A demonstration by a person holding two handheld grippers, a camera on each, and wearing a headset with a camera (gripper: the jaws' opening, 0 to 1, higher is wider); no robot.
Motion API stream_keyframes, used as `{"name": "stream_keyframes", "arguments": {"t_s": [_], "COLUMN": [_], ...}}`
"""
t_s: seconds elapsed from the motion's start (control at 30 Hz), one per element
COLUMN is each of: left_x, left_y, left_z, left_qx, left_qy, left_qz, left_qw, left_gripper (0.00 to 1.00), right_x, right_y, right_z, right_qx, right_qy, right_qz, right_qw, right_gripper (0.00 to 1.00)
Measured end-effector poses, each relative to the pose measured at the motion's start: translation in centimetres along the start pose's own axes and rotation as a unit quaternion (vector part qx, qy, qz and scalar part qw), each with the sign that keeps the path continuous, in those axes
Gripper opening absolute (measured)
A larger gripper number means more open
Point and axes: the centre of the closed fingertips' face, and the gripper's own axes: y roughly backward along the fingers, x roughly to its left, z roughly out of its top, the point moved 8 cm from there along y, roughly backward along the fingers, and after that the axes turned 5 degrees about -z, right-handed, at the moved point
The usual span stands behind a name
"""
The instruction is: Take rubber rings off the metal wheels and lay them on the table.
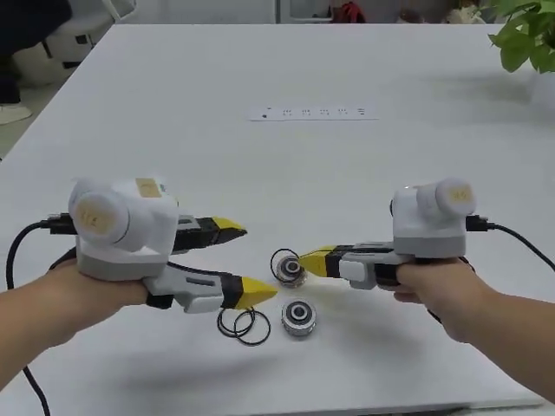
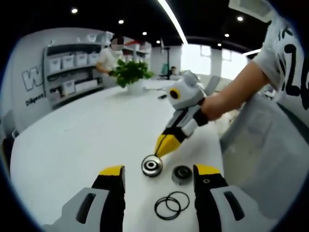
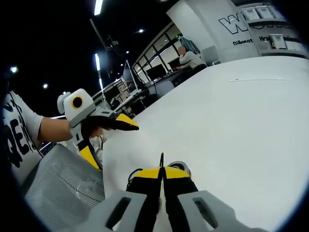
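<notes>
Two metal wheels lie near the table's front edge: one at my right gripper's tips, the other just nearer me. My right gripper is shut on a thin black rubber ring that stands up beside the first wheel. My left gripper is open with nothing between its jaws, hovering left of the wheels. Three loose rubber rings lie flat on the table under it.
A white power strip lies mid-table, farther back. A green plant stands at the far right corner. The white table stretches wide and bare behind the wheels. Cables trail from both grippers.
</notes>
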Motion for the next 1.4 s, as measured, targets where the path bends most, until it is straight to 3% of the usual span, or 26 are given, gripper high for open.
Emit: {"name": "stream_keyframes", "arguments": {"t_s": [0.3,0.57,0.87,1.4], "left_x": [-0.1,-0.4,-0.8,-1.0], "left_y": [1.7,2.5,3.3,4.4], "left_z": [-0.4,-1.0,-1.4,-2.6], "left_qx": [-0.001,0.004,0.0,0.01], "left_qy": [-0.002,-0.007,0.0,0.007], "left_qz": [0.01,0.014,0.017,0.032], "left_qw": [1.0,0.9999,0.9999,0.9994], "left_gripper": [0.59,0.6,0.61,0.6], "right_x": [0.9,2.4,3.7,5.2], "right_y": [-0.3,-1.1,-1.7,-2.6], "right_z": [0.0,0.0,-0.6,-2.5], "right_qx": [0.011,0.023,0.048,0.103], "right_qy": [0.005,-0.003,-0.002,0.019], "right_qz": [0.023,0.067,0.098,0.123], "right_qw": [0.9997,0.9975,0.994,0.9868], "right_gripper": [0.0,0.0,0.0,0.0]}}
